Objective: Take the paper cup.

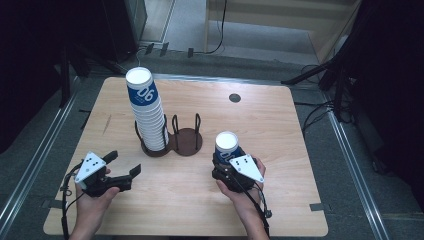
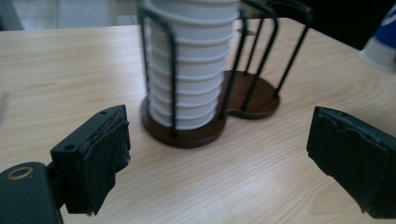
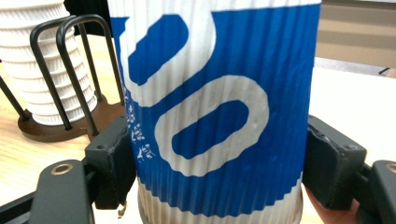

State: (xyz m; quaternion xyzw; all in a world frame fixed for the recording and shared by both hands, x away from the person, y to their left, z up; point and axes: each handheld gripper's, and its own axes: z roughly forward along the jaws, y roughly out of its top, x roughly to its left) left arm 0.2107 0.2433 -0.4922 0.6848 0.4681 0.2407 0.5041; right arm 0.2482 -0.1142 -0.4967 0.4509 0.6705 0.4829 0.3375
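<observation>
On the wooden desk (image 1: pixel 280 130), seen from the high view: right gripper (image 1: pixel 227 162) near the front edge, jaws clenched on a single blue-and-white paper cup (image 1: pixel 227 146), upright and well apart from the rest. Left gripper (image 1: pixel 122 167) at the front left, jaws released and empty, aimed toward the dark wooden cup holder (image 1: pixel 187 141). In the holder's left ring, a tall stack of cups (image 1: pixel 146 107) (leaning slightly left at the top); right ring bare.

From the left gripper view: both black jaws spread wide, nothing between, desk grain underneath. Ahead, the lower stack of cups (image 2: pixel 189 65) inside the wire loops of the holder (image 2: pixel 254 100). A corner of the held cup (image 2: pixel 380 44) at the far right edge.

From the right gripper view: ribbed blue cup (image 3: pixel 215 116) pressed between both jaws, close to the lens. Behind at left, holder (image 3: pixel 70 70) and stack (image 3: pixel 35 51).
</observation>
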